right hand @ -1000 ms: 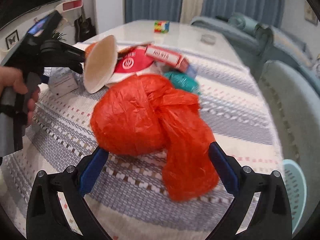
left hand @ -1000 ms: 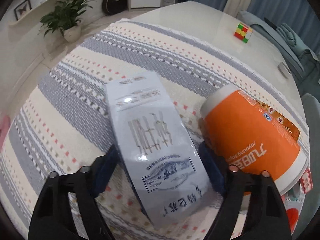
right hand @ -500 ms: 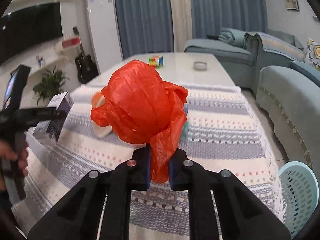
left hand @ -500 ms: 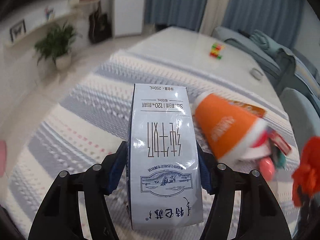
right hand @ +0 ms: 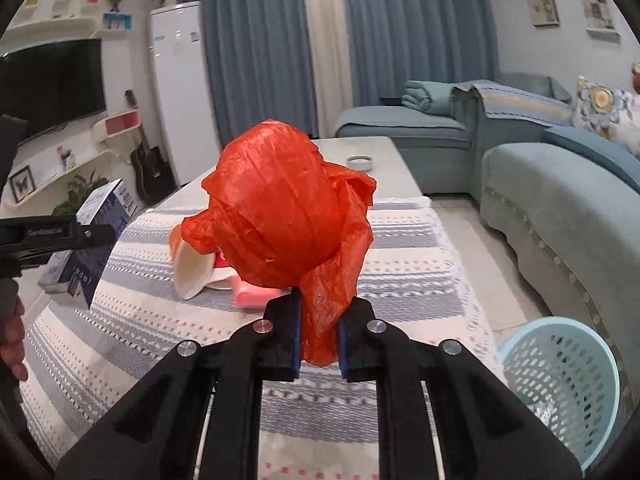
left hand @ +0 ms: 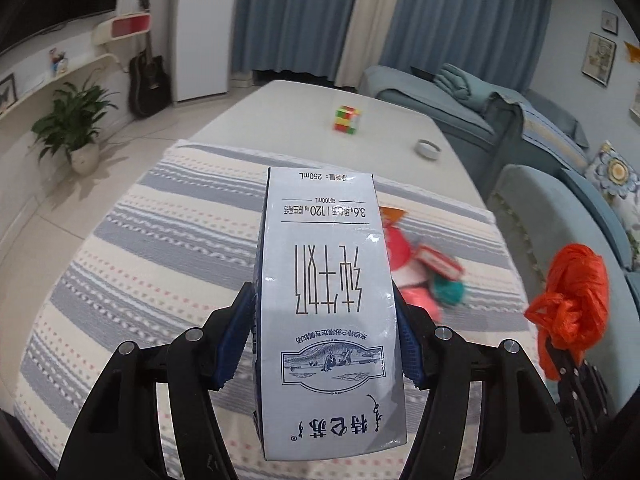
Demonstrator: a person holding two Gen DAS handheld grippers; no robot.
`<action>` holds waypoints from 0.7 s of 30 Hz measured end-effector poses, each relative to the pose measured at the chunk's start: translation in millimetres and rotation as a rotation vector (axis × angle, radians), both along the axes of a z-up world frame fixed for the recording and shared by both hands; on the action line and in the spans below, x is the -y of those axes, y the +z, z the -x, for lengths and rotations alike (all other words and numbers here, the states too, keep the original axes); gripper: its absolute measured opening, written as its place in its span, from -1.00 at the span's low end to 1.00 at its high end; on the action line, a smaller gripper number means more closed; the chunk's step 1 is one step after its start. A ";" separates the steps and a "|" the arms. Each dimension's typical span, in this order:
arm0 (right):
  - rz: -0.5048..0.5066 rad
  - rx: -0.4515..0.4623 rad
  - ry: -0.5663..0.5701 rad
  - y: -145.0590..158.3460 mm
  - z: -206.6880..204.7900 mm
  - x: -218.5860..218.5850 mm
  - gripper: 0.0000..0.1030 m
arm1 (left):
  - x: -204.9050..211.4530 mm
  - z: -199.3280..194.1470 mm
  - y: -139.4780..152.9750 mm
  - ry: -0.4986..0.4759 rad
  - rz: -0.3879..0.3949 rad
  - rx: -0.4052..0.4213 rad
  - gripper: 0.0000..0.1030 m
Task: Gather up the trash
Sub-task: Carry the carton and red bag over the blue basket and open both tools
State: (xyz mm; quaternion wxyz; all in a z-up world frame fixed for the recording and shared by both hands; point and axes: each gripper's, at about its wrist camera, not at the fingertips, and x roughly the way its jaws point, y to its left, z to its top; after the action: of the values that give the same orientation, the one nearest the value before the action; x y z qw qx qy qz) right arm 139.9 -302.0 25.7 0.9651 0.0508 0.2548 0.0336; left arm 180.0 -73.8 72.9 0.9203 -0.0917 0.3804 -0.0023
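Observation:
My left gripper point(left hand: 324, 332) is shut on a grey-blue milk carton point(left hand: 326, 300) and holds it above the striped tablecloth point(left hand: 160, 264). The carton also shows at the left of the right wrist view point(right hand: 86, 244). My right gripper point(right hand: 318, 340) is shut on the tail of a knotted red plastic bag point(right hand: 280, 212), lifted above the table. The bag also shows at the right of the left wrist view point(left hand: 572, 292). More trash lies on the cloth: a tipped paper cup point(right hand: 192, 268), a pink packet point(right hand: 252, 294), a red box point(left hand: 438, 266) and a teal wad point(left hand: 450, 292).
A light blue trash basket point(right hand: 560, 380) stands on the floor at the table's right side. A Rubik's cube point(left hand: 346, 119) and a small white dish point(left hand: 428, 148) sit on the far bare table top. Sofas point(right hand: 560, 216) run along the right.
Both grippers have risen further with their loads. The carton and the red bag are higher above the table, and the views now look more level across the room.

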 end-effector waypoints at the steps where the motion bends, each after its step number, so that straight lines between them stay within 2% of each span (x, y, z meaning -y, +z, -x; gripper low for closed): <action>1: 0.000 0.000 -0.017 0.6 1.0 5.1 -0.78 | 6.6 1.0 2.6 -0.014 -0.006 0.005 0.18; 6: 0.004 0.011 -0.127 6.4 9.4 34.9 -0.78 | 44.6 5.9 17.6 -0.094 -0.040 0.031 0.18; 11: 0.124 0.042 -0.273 9.4 28.1 59.5 -0.78 | 87.6 11.6 27.5 -0.174 -0.057 0.055 0.18; 16: 0.117 0.055 -0.378 11.0 41.8 92.2 -0.78 | 130.2 18.5 26.4 -0.251 -0.047 0.060 0.18; 21: 0.118 0.041 -0.421 6.6 47.7 106.8 -0.78 | 166.8 24.7 23.5 -0.313 -0.059 0.070 0.18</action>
State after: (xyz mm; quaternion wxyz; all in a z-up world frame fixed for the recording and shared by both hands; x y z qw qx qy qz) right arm 92.3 -408.9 32.3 0.9571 0.0457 0.2204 -0.1826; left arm 155.4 -240.6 96.4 0.9237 -0.0043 0.3574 -0.1376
